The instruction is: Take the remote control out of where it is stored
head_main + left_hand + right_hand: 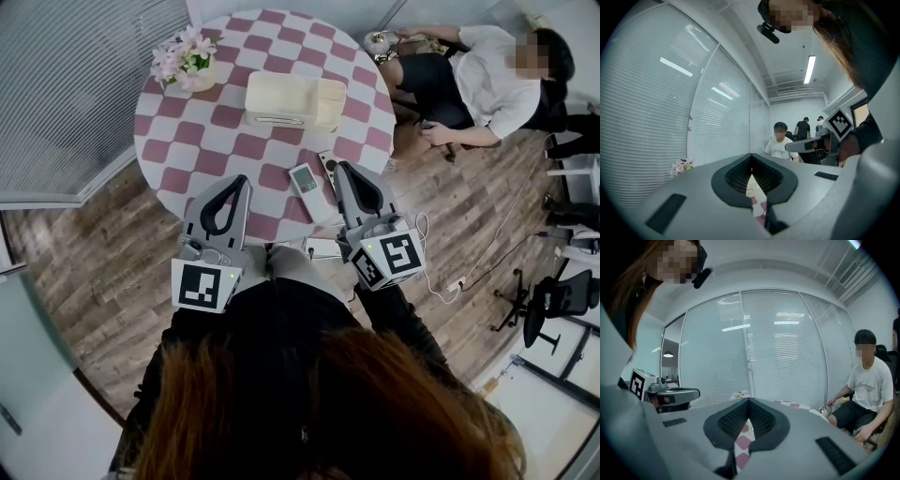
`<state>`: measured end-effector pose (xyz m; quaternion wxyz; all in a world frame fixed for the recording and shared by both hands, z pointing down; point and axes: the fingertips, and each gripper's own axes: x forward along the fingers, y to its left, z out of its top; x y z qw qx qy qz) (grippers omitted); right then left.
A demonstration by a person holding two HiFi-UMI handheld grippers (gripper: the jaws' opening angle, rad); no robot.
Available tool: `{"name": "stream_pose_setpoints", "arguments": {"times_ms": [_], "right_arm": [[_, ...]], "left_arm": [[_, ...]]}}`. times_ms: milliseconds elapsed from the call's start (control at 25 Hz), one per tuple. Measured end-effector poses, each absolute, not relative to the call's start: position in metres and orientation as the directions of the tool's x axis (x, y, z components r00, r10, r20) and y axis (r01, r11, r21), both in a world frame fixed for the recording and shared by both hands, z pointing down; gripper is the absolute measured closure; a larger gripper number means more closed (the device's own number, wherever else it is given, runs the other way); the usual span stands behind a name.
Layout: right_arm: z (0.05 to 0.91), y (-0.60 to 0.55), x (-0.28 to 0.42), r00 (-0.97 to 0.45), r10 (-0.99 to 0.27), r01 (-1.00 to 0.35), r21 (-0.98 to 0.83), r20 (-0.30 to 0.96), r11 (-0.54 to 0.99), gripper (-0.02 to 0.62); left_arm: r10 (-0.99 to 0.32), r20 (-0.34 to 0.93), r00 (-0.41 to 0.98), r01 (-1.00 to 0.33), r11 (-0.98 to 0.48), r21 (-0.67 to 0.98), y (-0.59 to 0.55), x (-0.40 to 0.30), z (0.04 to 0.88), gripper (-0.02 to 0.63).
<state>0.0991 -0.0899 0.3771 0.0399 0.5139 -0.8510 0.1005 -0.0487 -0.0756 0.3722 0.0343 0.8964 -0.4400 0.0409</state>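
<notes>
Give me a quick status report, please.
Left tongs and right tongs shut, empty. White rectangular remote control lies on pink-checked tablecloth, outside cream rectangular box. Nothing blocking it.

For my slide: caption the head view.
Left gripper and right gripper, both shut, at checkered table; white remote lies outside cream box.

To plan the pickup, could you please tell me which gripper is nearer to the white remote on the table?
Right. The right gripper sits just to the right of the white remote; the left gripper is farther off on its left.

No text, label or number can be read
</notes>
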Motion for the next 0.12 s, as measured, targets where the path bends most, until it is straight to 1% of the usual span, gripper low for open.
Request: {"name": "stream_pose_setpoints", "arguments": {"times_ms": [120], "right_arm": [[0.3774, -0.0896, 0.0987, -0.469, -0.867, -0.883, -0.127, 0.17, 0.452, 0.581]], "left_arm": [[-0.782, 0.098, 0.615, -0.787, -0.617, 0.022, -0.0748, -0.0461, 0.3706, 0.597]]}}
